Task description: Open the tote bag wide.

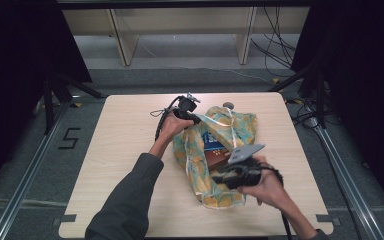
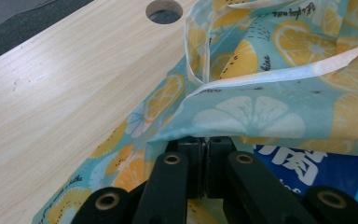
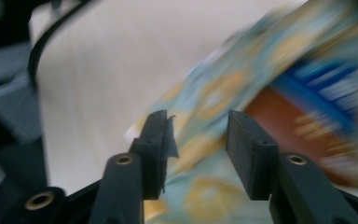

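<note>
At frame centre the left gripper (image 2: 205,154) is pinching the lemon-print bag (image 2: 261,107); the right gripper (image 3: 196,149), spread, is risking snagging cloth beside the blue box (image 3: 321,88)

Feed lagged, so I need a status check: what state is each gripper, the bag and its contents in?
Left gripper: shut on the bag's edge.
Right gripper: open, holding nothing.
Lemon-print bag: lying on the table, mouth held open.
Blue package: inside the bag.
</note>
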Motion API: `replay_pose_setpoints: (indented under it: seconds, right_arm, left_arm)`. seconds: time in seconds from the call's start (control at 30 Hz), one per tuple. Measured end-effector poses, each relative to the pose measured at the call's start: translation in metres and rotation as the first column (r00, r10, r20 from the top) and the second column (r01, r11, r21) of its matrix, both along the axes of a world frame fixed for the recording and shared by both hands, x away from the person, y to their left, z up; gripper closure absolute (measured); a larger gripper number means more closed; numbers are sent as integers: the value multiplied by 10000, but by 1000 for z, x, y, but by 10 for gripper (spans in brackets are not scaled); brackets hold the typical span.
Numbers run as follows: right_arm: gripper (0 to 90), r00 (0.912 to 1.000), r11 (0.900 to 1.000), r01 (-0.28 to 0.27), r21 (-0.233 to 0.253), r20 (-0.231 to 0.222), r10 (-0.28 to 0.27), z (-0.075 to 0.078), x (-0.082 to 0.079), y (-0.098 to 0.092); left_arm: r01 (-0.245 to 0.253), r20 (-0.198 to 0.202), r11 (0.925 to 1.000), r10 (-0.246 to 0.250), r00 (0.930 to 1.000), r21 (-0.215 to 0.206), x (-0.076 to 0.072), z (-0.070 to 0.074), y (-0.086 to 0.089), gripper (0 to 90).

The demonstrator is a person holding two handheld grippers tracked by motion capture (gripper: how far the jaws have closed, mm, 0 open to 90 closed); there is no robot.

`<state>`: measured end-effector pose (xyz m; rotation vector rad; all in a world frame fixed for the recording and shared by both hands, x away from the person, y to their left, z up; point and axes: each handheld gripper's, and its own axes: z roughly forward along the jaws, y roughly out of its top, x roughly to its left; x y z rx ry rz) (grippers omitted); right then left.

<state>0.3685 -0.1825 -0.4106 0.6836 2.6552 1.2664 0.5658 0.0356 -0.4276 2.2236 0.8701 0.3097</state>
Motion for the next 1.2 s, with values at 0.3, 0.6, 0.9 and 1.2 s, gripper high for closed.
replay_pose_setpoints:
  seconds: [0.3, 0.6, 0.9, 1.2]
  right_arm:
    - [521, 9217, 9180, 3832, -1018, 1071, -3728, 18, 39, -36]
    - [900, 9060, 8698, 4227, -2546, 1400, -3993, -15, 61, -73]
    - [900, 8807, 8539, 4716, -2201, 685, -4687, -54, 85, -109]
    - [699, 8516, 8236, 5161, -2351, 384, -5227, -56, 90, -119]
  left_arm:
    - [147, -34, 9999, -147, 9999, 61, -4, 5, -1, 876]
    - [212, -135, 9995, -215, 9997, -241, -5, 9, 10, 877]
    - [466, -173, 9972, -477, 9987, -592, -6, 10, 11, 884]
    - [433, -157, 9982, -440, 9989, -416, -7, 9, 10, 866]
